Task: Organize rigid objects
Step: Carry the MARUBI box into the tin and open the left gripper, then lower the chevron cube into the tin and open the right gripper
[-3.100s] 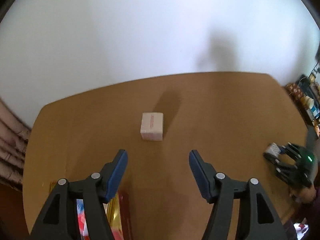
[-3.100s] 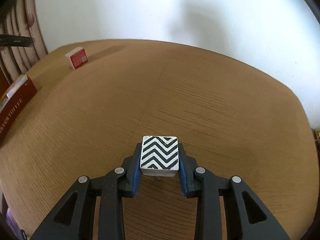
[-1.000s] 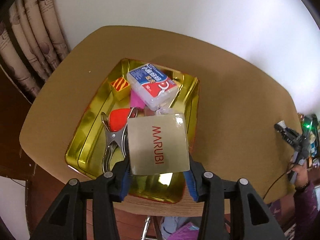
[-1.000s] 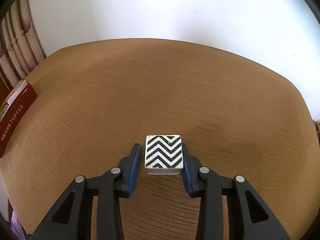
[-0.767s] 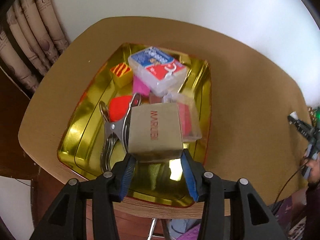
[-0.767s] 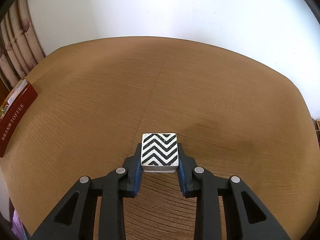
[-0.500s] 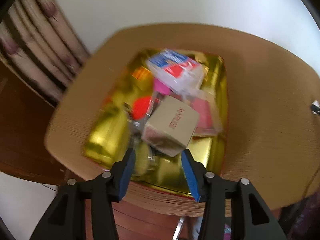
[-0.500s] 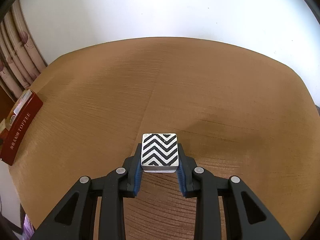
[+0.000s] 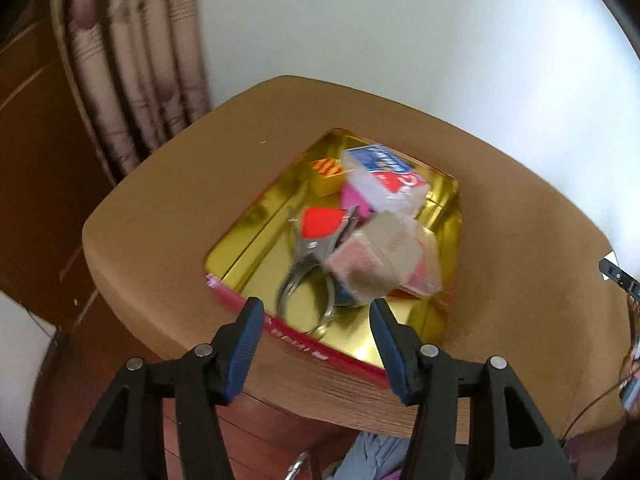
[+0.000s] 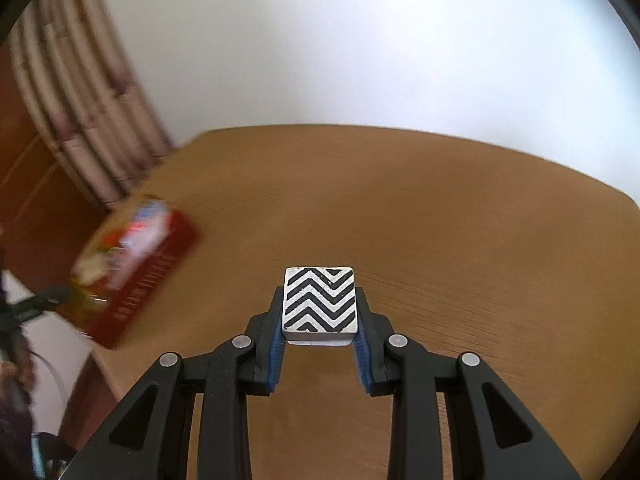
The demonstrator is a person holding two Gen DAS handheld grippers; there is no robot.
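Left gripper (image 9: 316, 328): angled steeply down over the gold rectangular metal tin (image 9: 256, 240), jaws opening, nothing between them.
Beige cardboard box (image 9: 372, 264): lying tilted in the tin.
Right gripper (image 10: 319, 334): tilted down over the brown wooden table (image 10: 440, 208), clamped on the black-and-white chevron block (image 10: 319, 304).

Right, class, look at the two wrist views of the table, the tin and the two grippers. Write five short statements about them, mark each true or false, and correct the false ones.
1. The right gripper grips a block with black and white zigzags. True.
2. The left gripper clamps the beige box. False: its jaws are opening and nothing is between them; the box lies in the tin.
3. The gold tin stands on the wooden table. True.
4. The tin is empty. False: it holds several things, among them a blue and red packet and a metal clip.
5. The zigzag block lies in the tin. False: the right gripper holds it.
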